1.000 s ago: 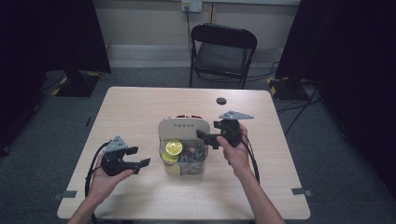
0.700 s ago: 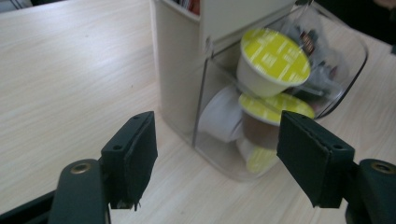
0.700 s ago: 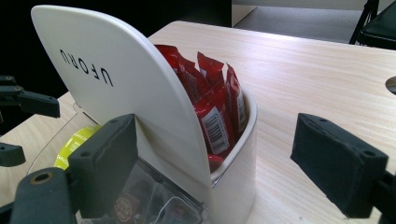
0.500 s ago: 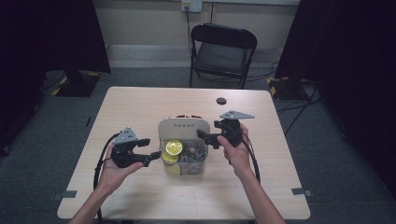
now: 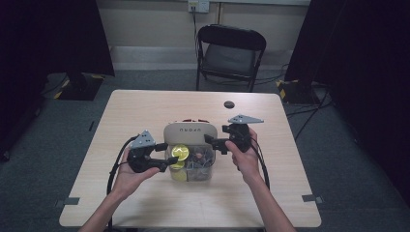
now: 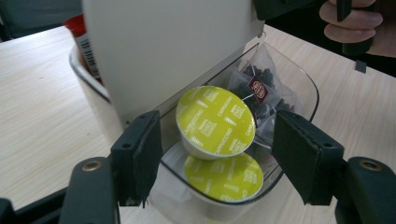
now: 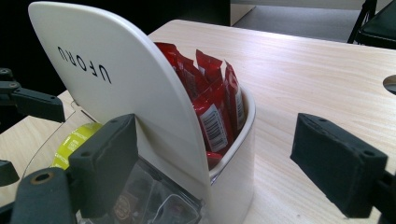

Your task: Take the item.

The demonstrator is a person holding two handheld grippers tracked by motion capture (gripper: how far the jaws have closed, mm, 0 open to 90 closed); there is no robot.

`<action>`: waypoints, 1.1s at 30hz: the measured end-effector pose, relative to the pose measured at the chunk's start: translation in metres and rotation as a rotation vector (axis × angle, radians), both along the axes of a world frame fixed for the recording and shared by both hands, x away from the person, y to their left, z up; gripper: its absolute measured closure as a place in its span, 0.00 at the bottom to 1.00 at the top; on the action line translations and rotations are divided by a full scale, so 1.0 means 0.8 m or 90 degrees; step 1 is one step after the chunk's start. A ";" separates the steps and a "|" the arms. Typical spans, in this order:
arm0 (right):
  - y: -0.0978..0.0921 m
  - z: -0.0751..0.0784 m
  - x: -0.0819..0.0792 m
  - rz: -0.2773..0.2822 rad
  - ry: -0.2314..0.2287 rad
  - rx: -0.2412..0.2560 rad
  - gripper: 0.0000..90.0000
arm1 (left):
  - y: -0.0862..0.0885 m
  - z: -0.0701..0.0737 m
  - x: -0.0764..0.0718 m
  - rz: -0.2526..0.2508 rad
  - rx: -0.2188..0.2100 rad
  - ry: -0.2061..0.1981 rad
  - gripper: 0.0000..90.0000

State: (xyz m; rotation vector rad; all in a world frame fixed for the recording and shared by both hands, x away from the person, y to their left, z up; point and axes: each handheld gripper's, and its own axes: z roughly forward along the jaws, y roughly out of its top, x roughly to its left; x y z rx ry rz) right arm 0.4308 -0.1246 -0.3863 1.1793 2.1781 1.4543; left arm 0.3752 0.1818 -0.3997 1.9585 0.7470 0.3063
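Observation:
A white container (image 5: 189, 131) with a raised lid marked UFORU (image 7: 107, 84) stands at the table's middle. Its clear front bin (image 6: 303, 88) holds two yellow-green coffee capsules, one tilted (image 6: 215, 122) above one lying flat (image 6: 224, 171), beside dark tea bags (image 6: 259, 91). Red sachets (image 7: 215, 102) stand behind the lid. My left gripper (image 5: 168, 154) is open at the bin's left edge, and in the left gripper view (image 6: 219, 140) its jaws flank the tilted capsule without touching it. My right gripper (image 5: 213, 143) is open at the container's right side, its jaws (image 7: 224, 158) straddling the white rim.
The container sits on a light wooden table (image 5: 145, 111). A small dark round spot (image 5: 228, 104) lies on the tabletop behind it. A black folding chair (image 5: 231, 53) stands beyond the far edge. Cables trail from both grippers toward the near edge.
My left gripper has moved right, from the bare tabletop up to the clear bin's left edge. The right gripper has stayed beside the container.

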 end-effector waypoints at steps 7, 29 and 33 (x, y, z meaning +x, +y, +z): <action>0.001 -0.001 0.001 0.004 0.002 -0.006 0.15 | -0.009 -0.004 0.005 0.001 0.001 0.003 0.36; 0.000 -0.001 0.000 0.001 0.005 -0.010 0.16 | -0.032 -0.019 0.013 -0.018 0.023 0.010 0.37; -0.002 0.001 -0.001 -0.002 0.006 -0.009 0.16 | -0.037 -0.021 0.013 -0.022 0.031 0.020 0.37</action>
